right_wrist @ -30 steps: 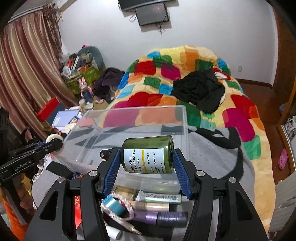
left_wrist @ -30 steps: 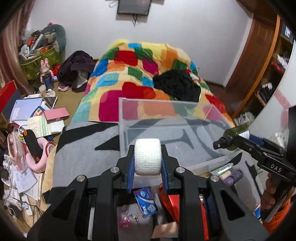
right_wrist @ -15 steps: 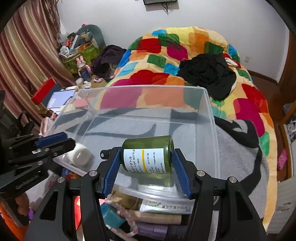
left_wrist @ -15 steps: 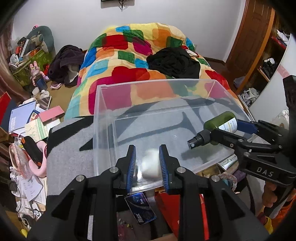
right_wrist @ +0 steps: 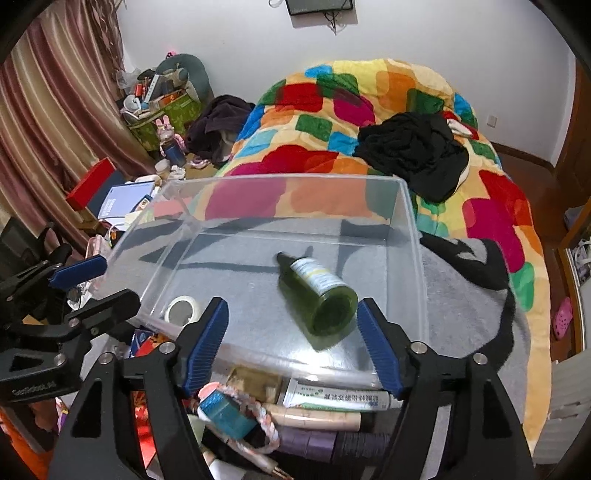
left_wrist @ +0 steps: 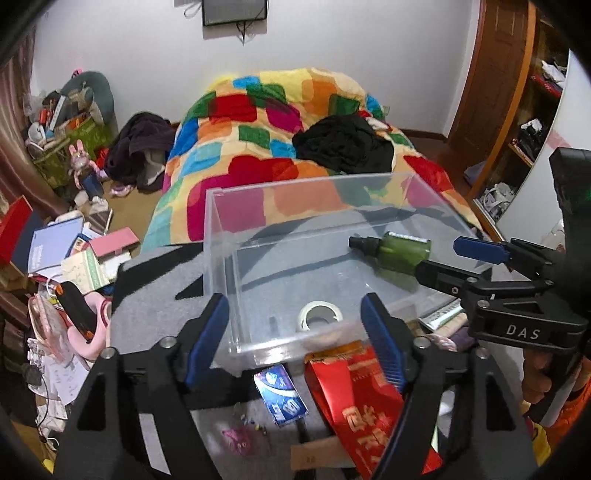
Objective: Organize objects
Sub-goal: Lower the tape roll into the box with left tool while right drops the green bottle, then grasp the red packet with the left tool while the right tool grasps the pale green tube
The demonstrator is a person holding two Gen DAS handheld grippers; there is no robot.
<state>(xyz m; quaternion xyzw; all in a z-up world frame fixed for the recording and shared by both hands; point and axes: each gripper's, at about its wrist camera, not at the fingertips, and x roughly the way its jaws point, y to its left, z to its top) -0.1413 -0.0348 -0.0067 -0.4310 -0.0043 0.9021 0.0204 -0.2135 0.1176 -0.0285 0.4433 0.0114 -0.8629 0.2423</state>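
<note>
Bin (right_wrist: 413, 236) top open; bottle (right_wrist: 317, 291), tape (right_wrist: 183, 306) occupy floor.

- A lived-in home bedroom, taken up mostly by a bed (right_wrist: 388, 122) under a patchwork quilt (left_wrist: 280, 122) of bright coloured squares.
- A heap of black clothes (right_wrist: 413, 147) lies on the quilt, and a dark garment (left_wrist: 140, 147) is dumped on the floor just left of the bed.
- A screen (left_wrist: 234, 11) hangs on the white wall above the head of the bed.
- Striped curtains (right_wrist: 48, 122) hang far left of the bed, with a green basket (right_wrist: 162, 114) of odds and ends, books (left_wrist: 55, 247) and a red box (right_wrist: 90, 182) on the floor below.
- A wooden door (left_wrist: 495, 70) and open shelves (left_wrist: 535, 107) stand right of the bed.
</note>
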